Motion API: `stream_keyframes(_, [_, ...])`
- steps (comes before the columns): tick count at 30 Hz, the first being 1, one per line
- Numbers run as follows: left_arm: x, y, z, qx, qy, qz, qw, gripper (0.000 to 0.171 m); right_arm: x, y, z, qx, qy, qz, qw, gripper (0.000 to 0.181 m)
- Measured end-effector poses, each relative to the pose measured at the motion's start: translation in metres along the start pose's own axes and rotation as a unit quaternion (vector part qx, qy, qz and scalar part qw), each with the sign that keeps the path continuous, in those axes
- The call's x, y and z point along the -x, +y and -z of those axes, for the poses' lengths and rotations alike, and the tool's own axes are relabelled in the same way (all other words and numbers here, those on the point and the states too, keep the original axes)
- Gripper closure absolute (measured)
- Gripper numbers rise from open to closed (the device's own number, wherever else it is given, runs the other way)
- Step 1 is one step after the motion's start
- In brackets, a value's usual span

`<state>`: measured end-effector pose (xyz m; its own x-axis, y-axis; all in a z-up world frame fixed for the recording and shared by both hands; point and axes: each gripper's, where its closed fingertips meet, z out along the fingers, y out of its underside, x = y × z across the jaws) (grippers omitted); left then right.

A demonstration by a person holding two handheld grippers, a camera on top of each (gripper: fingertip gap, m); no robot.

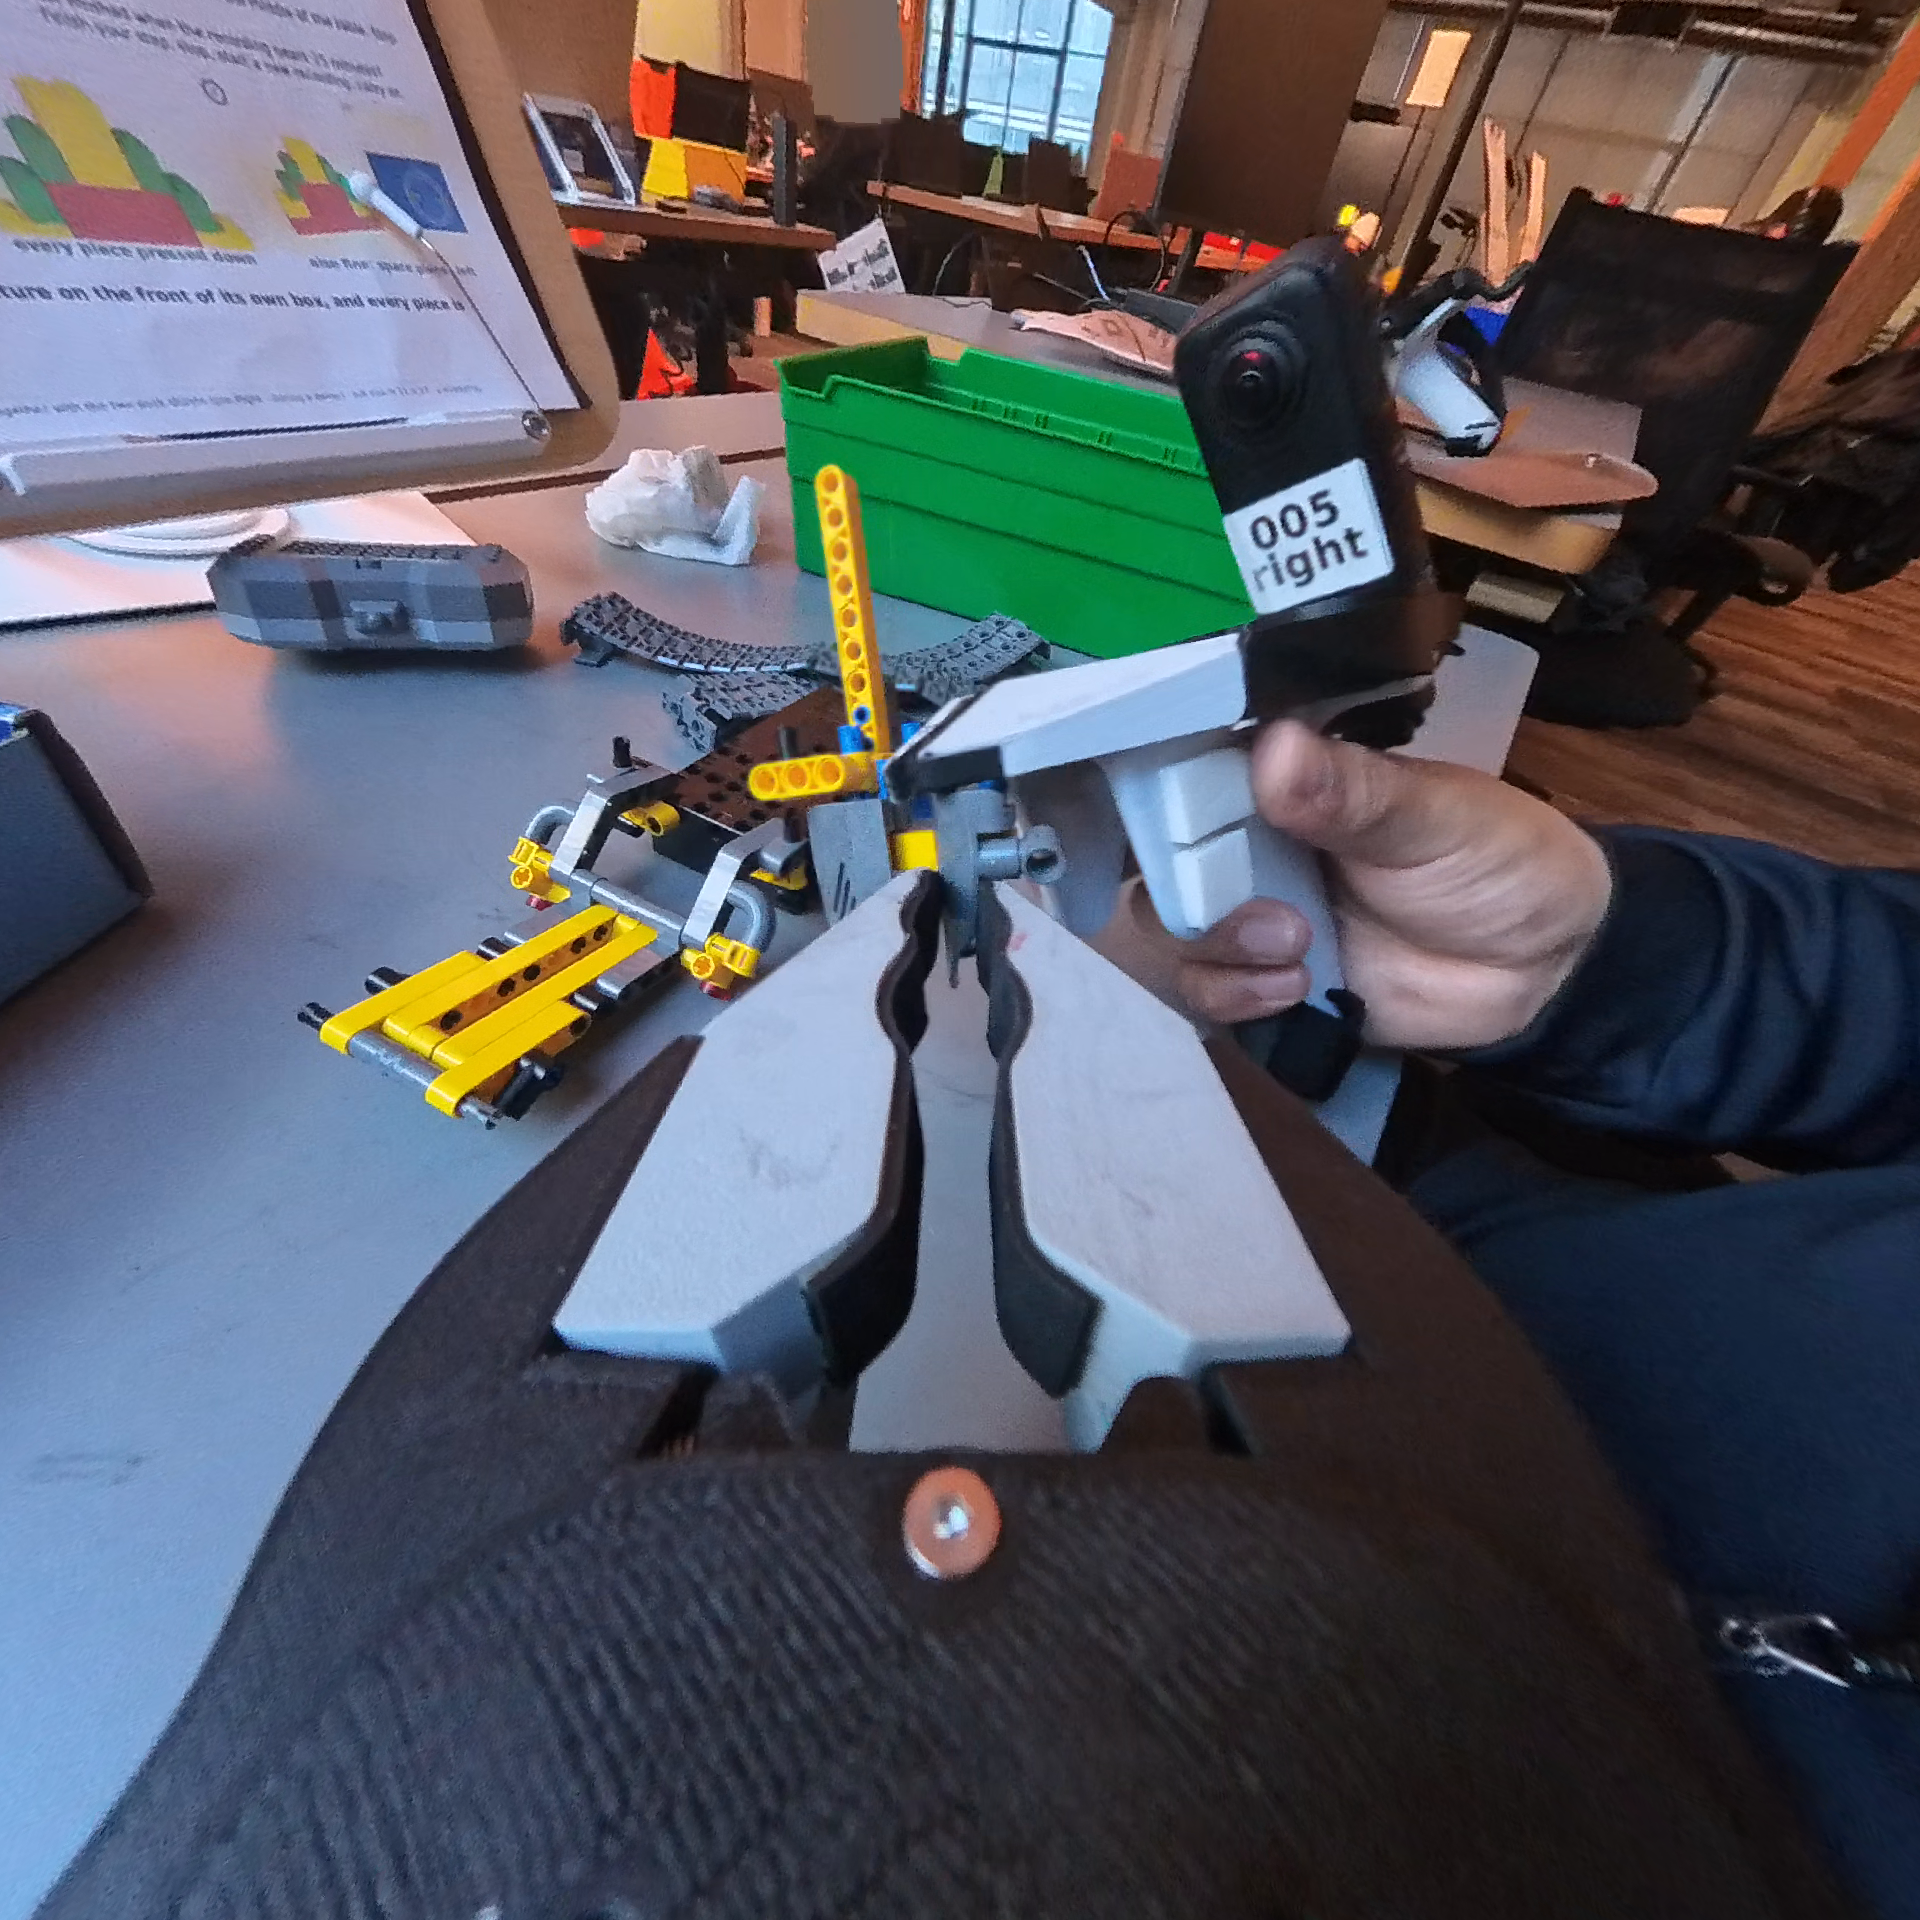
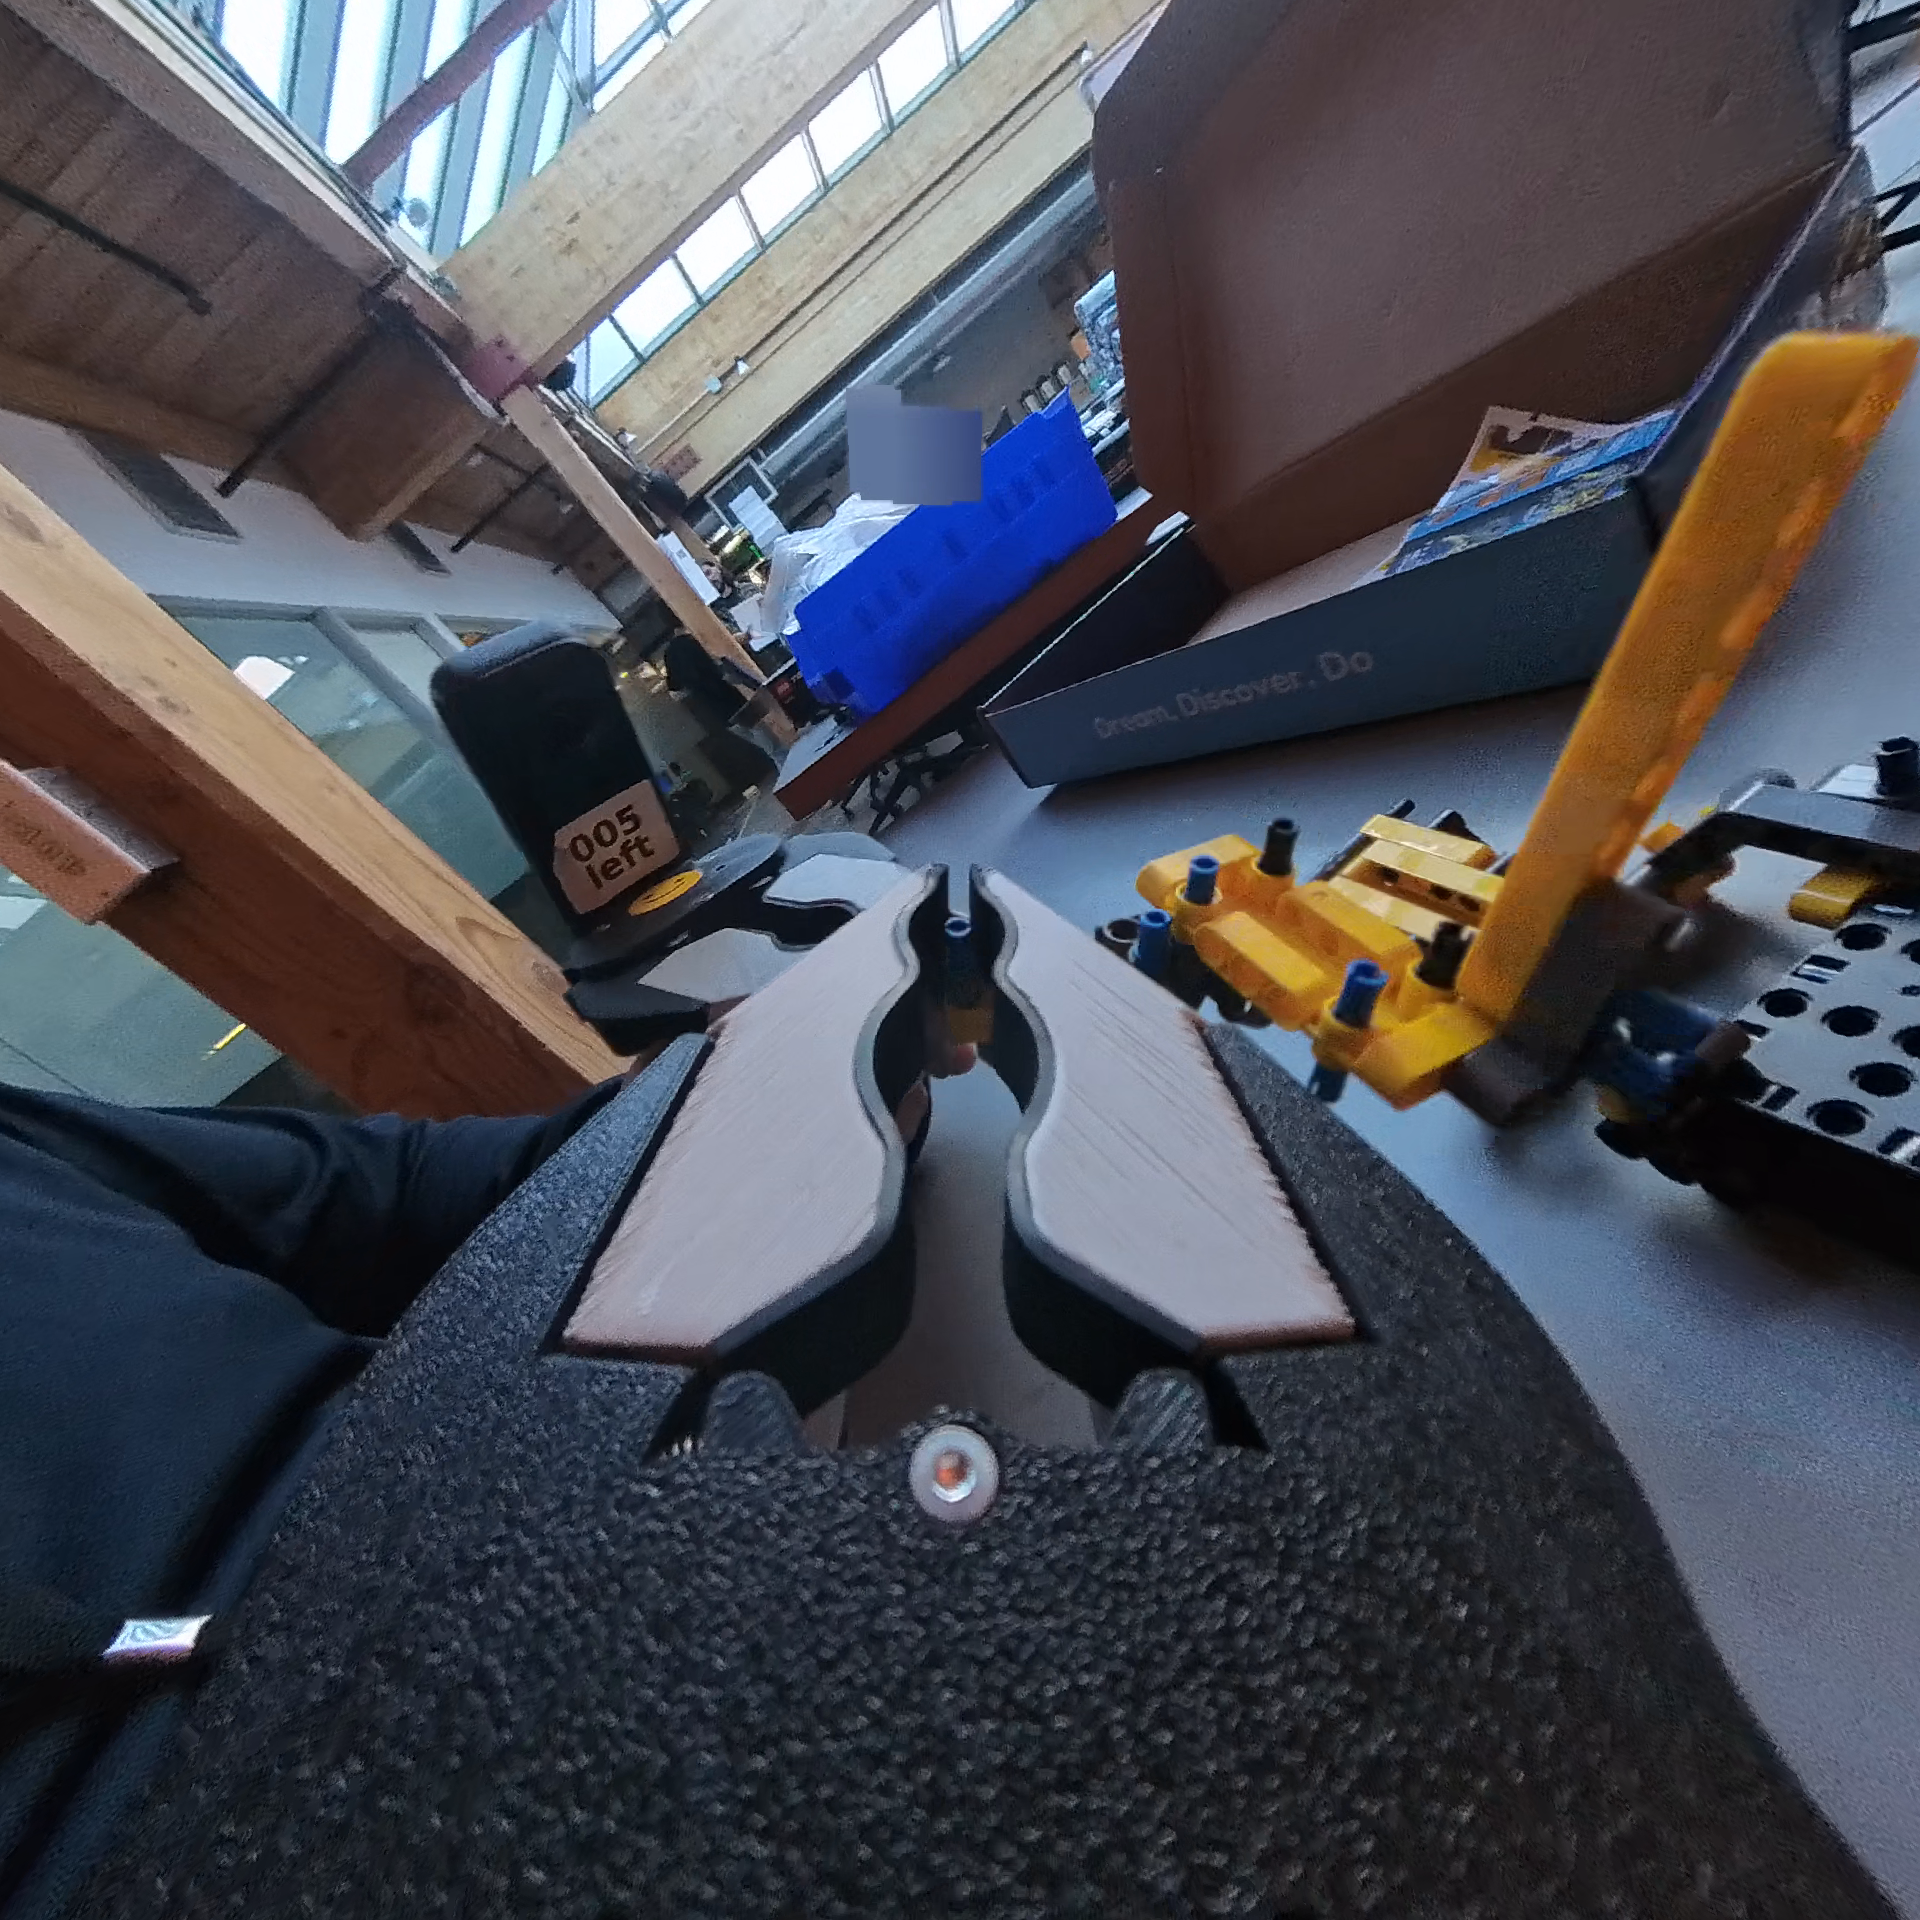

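Note:
A yellow, black and grey brick-built vehicle (image 1: 623,883) lies on the grey table (image 1: 208,1143), with a long yellow beam (image 1: 847,592) standing upright from it. My left gripper (image 1: 958,906) is at the model's near right end, its jaws nearly closed on a small grey part (image 1: 982,857). My right gripper (image 2: 961,883), held by a hand (image 1: 1434,883), is shut on a small blue-and-yellow pin piece (image 2: 964,987). Its tips (image 1: 899,774) sit just above the left gripper's tips, beside the yellow beam's foot. The model (image 2: 1455,966) lies to its right.
A green bin (image 1: 997,499) stands behind the model. Black track links (image 1: 727,634), a grey block (image 1: 374,603) and a crumpled white wrapper (image 1: 675,509) lie behind it on the left. An instruction sheet on a stand (image 1: 260,208) is at the far left. An open cardboard box (image 2: 1403,364) is nearby. Less than 4 cm separates the two grippers' tips. Left tips and right tips are each some 30 cm from the grey block (image 1: 374,603).

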<state>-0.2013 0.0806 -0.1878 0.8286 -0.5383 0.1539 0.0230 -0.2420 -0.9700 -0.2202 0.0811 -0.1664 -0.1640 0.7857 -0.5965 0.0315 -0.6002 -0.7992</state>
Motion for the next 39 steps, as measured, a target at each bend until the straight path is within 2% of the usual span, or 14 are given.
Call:
stream_keyframes(7, [0.001, -0.004, 0.001, -0.021, 0.007, 0.033, 0.999, 0.167, 0.0, -0.004, -0.001, -0.01, 0.002, -0.023, 1.0, 0.181])
stream_keyframes(10, [0.001, -0.007, 0.003, -0.035, 0.024, 0.074, 0.996, 0.167, 0.002, -0.007, 0.0, -0.019, 0.0, -0.016, 1.0, 0.181])
stream_keyframes(15, [0.002, -0.011, 0.006, -0.055, 0.034, 0.099, 0.993, 0.167, 0.003, -0.011, 0.004, -0.035, -0.018, -0.036, 0.999, 0.172])
stream_keyframes(18, [0.001, -0.012, 0.006, -0.06, 0.036, 0.107, 0.992, 0.167, 0.005, -0.013, 0.005, -0.041, -0.035, -0.051, 0.997, 0.175])
stream_keyframes(27, [0.002, -0.01, 0.003, -0.057, 0.033, 0.129, 0.989, 0.167, 0.003, -0.009, 0.003, -0.031, -0.018, -0.037, 0.999, 0.18])
stream_keyframes(35, [-0.002, -0.01, -0.001, -0.04, 0.029, 0.043, 0.998, 0.166, 0.003, -0.008, 0.007, -0.009, 0.01, 0.003, 1.0, 0.18])
stream_keyframes(39, [-0.003, -0.012, -0.001, -0.038, 0.031, 0.016, 0.999, 0.165, 0.005, -0.01, 0.007, -0.022, -0.002, -0.02, 1.0, 0.18])
